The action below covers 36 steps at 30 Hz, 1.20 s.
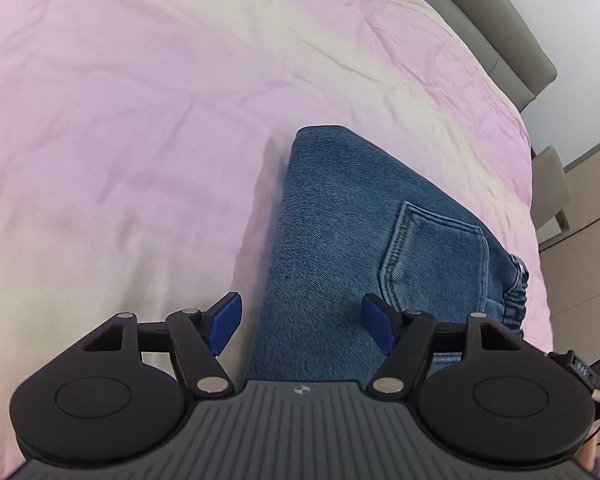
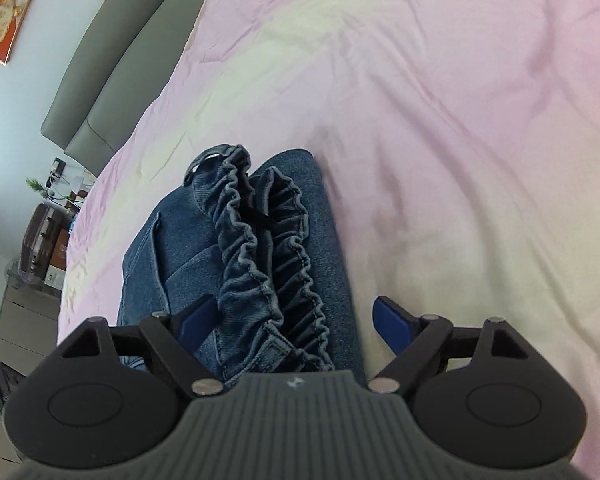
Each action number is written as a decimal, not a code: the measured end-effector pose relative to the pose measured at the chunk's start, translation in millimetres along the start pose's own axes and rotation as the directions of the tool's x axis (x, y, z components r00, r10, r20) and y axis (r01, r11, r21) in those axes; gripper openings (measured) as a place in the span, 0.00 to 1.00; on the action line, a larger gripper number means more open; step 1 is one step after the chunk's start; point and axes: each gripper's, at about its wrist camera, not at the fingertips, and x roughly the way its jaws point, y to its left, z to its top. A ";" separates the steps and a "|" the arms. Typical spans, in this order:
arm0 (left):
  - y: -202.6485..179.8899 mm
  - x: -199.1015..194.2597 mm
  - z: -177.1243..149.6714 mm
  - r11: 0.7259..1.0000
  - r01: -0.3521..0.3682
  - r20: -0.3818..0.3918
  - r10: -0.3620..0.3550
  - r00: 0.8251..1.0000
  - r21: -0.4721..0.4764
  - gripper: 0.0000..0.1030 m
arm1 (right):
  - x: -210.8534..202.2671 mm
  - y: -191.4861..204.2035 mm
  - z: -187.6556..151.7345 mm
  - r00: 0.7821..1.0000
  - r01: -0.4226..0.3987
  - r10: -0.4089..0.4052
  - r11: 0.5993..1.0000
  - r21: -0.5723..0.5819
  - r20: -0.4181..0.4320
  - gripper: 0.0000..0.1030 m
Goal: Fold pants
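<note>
Blue denim pants point(image 1: 348, 232) lie folded into a compact bundle on the pink and cream bed cover point(image 1: 140, 120). A back pocket point(image 1: 436, 256) faces up in the left wrist view. My left gripper point(image 1: 300, 324) is open, hovering over the near end of the bundle, holding nothing. In the right wrist view the pants point(image 2: 260, 248) show their gathered elastic waistband point(image 2: 268, 240) on top. My right gripper point(image 2: 296, 322) is open above the waistband end, one blue finger point(image 2: 198, 318) over the denim, the other point(image 2: 392, 324) over the bed cover point(image 2: 440, 140).
A grey padded headboard point(image 1: 500, 28) runs along the far edge of the bed; it also shows in the right wrist view point(image 2: 112, 60). A framed picture point(image 2: 8, 8) hangs on the wall. A bedside stand with small items point(image 2: 48, 224) is left of the bed.
</note>
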 end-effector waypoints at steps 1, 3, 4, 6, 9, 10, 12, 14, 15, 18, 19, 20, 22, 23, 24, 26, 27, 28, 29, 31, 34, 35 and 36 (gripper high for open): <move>3.7 5.7 2.1 1.000 0.013 -0.009 -0.013 1.000 -0.020 0.78 | 4.3 -4.4 1.6 1.000 -0.015 0.016 1.000 0.015 -0.008 0.78; 9.4 15.6 4.5 0.998 0.041 -0.020 -0.041 0.999 -0.046 0.78 | 12.7 -12.7 4.3 0.999 -0.044 0.045 0.998 0.039 -0.021 0.78; 10.7 19.3 5.4 0.997 0.053 -0.023 -0.054 0.998 -0.050 0.78 | 16.3 -15.6 4.1 0.998 -0.057 0.059 0.997 0.044 -0.026 0.78; 11.9 25.1 7.2 0.997 0.069 -0.025 -0.070 0.997 -0.043 0.78 | 22.4 -17.6 4.8 0.997 -0.072 0.072 0.997 0.023 -0.029 0.77; 13.4 29.1 8.8 0.996 0.086 -0.032 -0.087 0.996 -0.029 0.68 | 26.0 -15.4 5.8 0.996 -0.088 0.087 0.996 -0.011 -0.034 0.71; 14.1 29.9 9.4 0.995 0.093 -0.034 -0.094 0.995 -0.032 0.66 | 26.8 -15.6 6.5 0.994 -0.101 0.100 0.995 -0.013 -0.038 0.65; 13.5 30.7 9.6 0.994 0.104 -0.034 -0.105 0.994 -0.033 0.57 | 28.9 -16.4 8.1 0.993 -0.108 0.108 0.994 -0.004 -0.046 0.62; 11.2 29.1 8.3 0.995 0.094 -0.030 -0.095 0.995 -0.018 0.53 | 28.3 -13.3 8.5 0.994 -0.100 0.099 0.995 -0.019 -0.047 0.60; 10.0 27.6 7.7 0.996 0.090 -0.026 -0.091 0.996 -0.014 0.50 | 27.7 -12.7 8.5 0.994 -0.096 0.095 0.995 -0.021 -0.048 0.58; 1.7 23.3 7.0 0.997 0.076 -0.006 -0.076 0.997 -0.003 0.40 | 24.1 -1.9 8.4 0.997 -0.068 0.066 0.997 -0.036 -0.046 0.49; -1.1 21.1 6.2 0.998 0.067 0.002 -0.068 0.998 0.009 0.38 | 22.3 4.3 8.9 0.998 -0.054 0.052 0.997 -0.050 -0.041 0.48; -3.9 18.9 5.8 0.998 0.060 0.008 -0.060 0.998 0.022 0.35 | 20.2 10.8 9.6 0.999 -0.040 0.037 0.997 -0.071 -0.036 0.46; -5.9 12.6 6.1 0.998 0.059 0.015 -0.060 0.998 0.025 0.31 | 17.0 20.4 11.4 0.999 -0.020 0.017 0.996 -0.085 -0.031 0.44; -7.6 8.4 6.9 0.998 0.064 0.016 -0.065 0.998 0.027 0.28 | 14.8 23.9 12.8 0.999 -0.012 0.010 0.997 -0.079 -0.032 0.42; -10.2 3.9 9.0 0.997 0.070 0.018 -0.071 0.997 0.031 0.25 | 12.1 28.7 14.7 0.999 -0.005 0.003 0.997 -0.079 -0.033 0.41; -17.7 -5.0 14.0 0.996 0.066 0.019 -0.067 0.998 0.052 0.21 | 5.3 42.2 17.7 0.999 0.006 -0.009 0.996 -0.094 -0.033 0.39; -22.0 -9.2 16.5 0.996 0.053 0.017 -0.054 0.998 0.072 0.21 | 0.9 50.8 18.5 0.999 0.014 -0.018 0.994 -0.112 -0.030 0.38; -25.4 -13.3 18.2 0.995 0.038 0.015 -0.039 0.999 0.090 0.21 | -2.5 60.1 18.4 0.999 0.022 -0.026 0.991 -0.134 -0.031 0.38; -28.5 -18.7 20.2 0.993 0.024 0.015 -0.026 1.000 0.112 0.21 | -5.6 68.3 17.8 0.999 0.023 -0.029 0.988 -0.150 -0.032 0.37; -29.5 -31.7 25.2 0.991 0.014 0.014 -0.016 1.000 0.130 0.20 | -13.4 83.5 17.1 1.000 -0.004 -0.001 0.988 -0.157 -0.029 0.35; -23.9 -58.1 35.5 0.990 0.004 0.031 -0.009 0.999 0.142 0.20 | -17.8 110.3 12.7 0.999 -0.020 0.015 0.982 -0.188 -0.028 0.35; -21.7 -68.1 39.7 0.989 -0.004 0.042 -0.002 0.999 0.148 0.20 | -16.6 118.1 11.2 0.999 -0.028 0.023 0.981 -0.189 -0.031 0.35; -19.0 -79.1 44.6 0.988 -0.011 0.054 0.003 0.999 0.151 0.20 | -14.3 128.4 9.0 0.999 -0.043 0.037 0.981 -0.191 -0.034 0.35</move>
